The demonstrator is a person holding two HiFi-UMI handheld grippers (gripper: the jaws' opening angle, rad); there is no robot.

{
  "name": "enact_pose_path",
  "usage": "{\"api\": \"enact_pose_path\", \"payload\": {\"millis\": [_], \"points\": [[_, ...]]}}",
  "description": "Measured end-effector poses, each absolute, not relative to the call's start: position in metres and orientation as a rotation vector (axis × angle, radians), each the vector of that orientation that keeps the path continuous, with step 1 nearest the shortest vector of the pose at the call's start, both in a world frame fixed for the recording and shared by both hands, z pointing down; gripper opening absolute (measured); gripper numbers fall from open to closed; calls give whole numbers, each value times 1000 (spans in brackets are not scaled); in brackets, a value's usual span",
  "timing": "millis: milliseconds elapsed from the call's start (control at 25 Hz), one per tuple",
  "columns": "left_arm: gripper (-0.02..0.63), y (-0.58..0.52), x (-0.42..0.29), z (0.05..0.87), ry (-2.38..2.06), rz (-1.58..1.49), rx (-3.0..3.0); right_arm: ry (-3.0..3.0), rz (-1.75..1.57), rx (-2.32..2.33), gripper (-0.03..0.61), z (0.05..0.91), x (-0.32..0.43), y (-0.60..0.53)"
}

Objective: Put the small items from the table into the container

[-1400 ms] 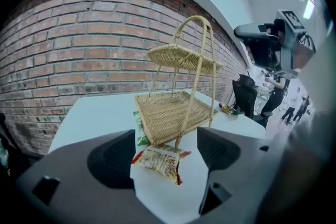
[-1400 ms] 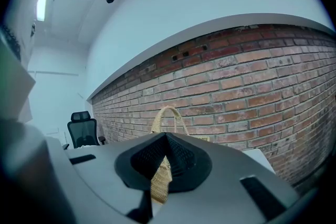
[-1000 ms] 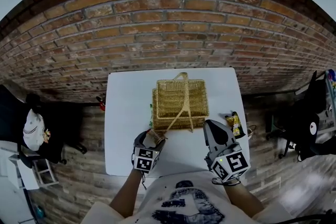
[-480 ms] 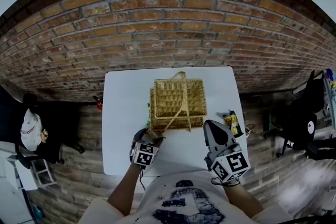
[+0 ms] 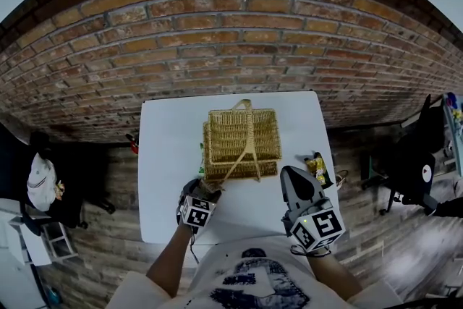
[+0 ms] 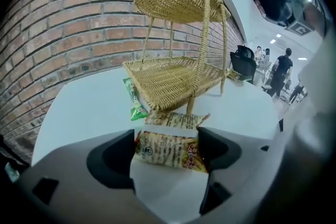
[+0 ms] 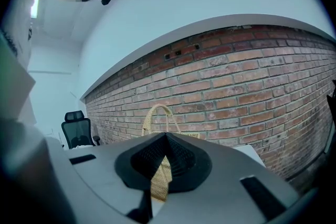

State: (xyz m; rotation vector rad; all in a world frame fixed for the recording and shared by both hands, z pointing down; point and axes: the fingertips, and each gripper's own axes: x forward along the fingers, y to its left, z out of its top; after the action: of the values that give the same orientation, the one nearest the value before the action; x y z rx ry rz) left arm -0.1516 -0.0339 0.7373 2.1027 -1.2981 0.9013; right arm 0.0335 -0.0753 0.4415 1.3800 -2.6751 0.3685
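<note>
Yellow printed foil snack packet [image 6: 168, 149] lay on the white surface [image 5: 168, 155], just in front of the two-tier woven wicker basket [image 6: 160, 89]. It sat between the jaws of the left gripper [image 5: 203, 189], whose pads pressed its two short ends. It looked light, soft and crinkly, probably slippery and apt to buckle, so a hold across its puffed middle seemed safest. The right gripper [image 7: 165, 140] hovered fully closed and empty. A green packet [image 6: 133, 102] lay beside the basket, and a red brick wall [image 5: 217, 32] stood behind.
</note>
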Motion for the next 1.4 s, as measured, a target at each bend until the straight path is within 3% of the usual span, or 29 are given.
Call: {"api": "enact_pose_path", "payload": {"millis": [280,840,1400], "points": [[411,-36,-151,738,-1311,899,2114,-2676,387,1381,17,443,35,-77],[342,-39,-157,732,-1355,882,2102,-2659,410,1403,17,446,37,-76],[323,-49,-200,727,-1521,848,2003,-2668,416,1391,17,446,36,-71]]}}
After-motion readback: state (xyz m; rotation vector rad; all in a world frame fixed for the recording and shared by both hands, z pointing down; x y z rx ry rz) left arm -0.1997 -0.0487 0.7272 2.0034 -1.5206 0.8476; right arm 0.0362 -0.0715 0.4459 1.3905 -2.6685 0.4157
